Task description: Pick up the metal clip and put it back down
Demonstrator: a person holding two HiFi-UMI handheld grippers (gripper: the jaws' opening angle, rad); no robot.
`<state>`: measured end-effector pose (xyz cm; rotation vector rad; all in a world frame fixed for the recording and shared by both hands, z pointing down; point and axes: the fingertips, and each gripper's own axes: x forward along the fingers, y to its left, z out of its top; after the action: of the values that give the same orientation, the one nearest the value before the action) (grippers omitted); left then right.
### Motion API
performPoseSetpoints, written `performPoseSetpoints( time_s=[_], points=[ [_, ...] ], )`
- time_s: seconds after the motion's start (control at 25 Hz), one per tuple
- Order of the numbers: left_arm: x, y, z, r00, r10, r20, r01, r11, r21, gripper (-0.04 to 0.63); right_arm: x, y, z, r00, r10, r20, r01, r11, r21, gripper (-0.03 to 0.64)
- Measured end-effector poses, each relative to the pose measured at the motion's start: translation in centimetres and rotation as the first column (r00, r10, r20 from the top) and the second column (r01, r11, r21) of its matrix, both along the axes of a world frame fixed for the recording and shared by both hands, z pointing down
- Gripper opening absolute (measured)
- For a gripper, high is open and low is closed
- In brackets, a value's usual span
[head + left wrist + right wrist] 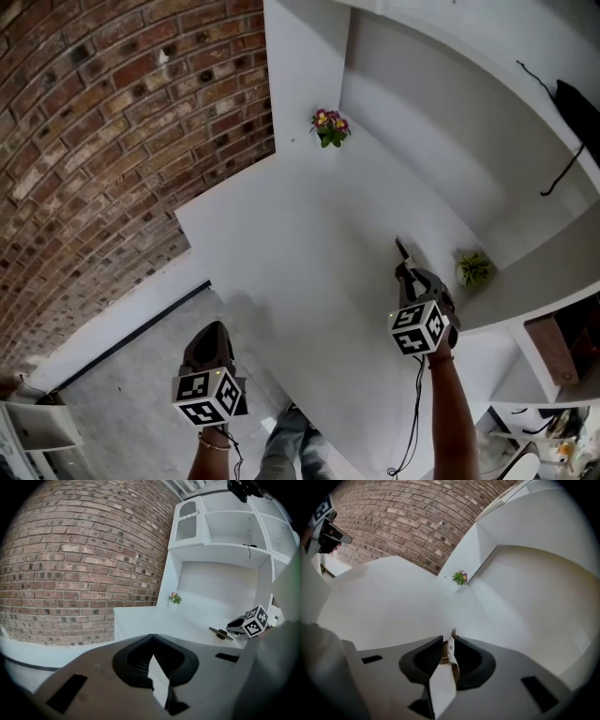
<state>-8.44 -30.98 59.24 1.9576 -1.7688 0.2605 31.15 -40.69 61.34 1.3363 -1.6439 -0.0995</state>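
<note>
White desk (309,244), right hand-held gripper (447,641) clamping metal clip (450,652)

The left gripper (212,330) and right gripper (410,274) are dark grey wedge-shaped shells, each carrying a white cube (208,397) printed with black square markers. Black ribbed pads (132,660) line the jaws, and rectangular slots (65,693) pierce the shells. A thin black cable (413,412) runs from the right one. A bracelet (214,444) circles the left wrist.

The metal clip (449,649) is pinched on edge in the right gripper (447,639), a thin silvery strip with a brassy tint. From the head view, its slim dark end (401,249) pokes out far-left over the right side of the white desk (300,272).
</note>
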Motion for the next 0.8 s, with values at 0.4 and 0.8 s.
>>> performPoseSetpoints(
  time_s=[0.4,0.8],
  points=[
    [3.3,0.8,-7.3,0.997,0.077,-0.012,-0.076,0.993,0.093,0.002,-2.0,5.9,-9.6,0.985,-0.015,0.174,-0.006,0.993,0.119,0.07],
    [10.0,2.3,-15.3,0.973,0.221,-0.068,-0.203,0.957,0.209,0.002,0.7,14.2,-18.6,0.949,0.064,0.309,-0.144,0.959,0.246,0.039]
  ],
)
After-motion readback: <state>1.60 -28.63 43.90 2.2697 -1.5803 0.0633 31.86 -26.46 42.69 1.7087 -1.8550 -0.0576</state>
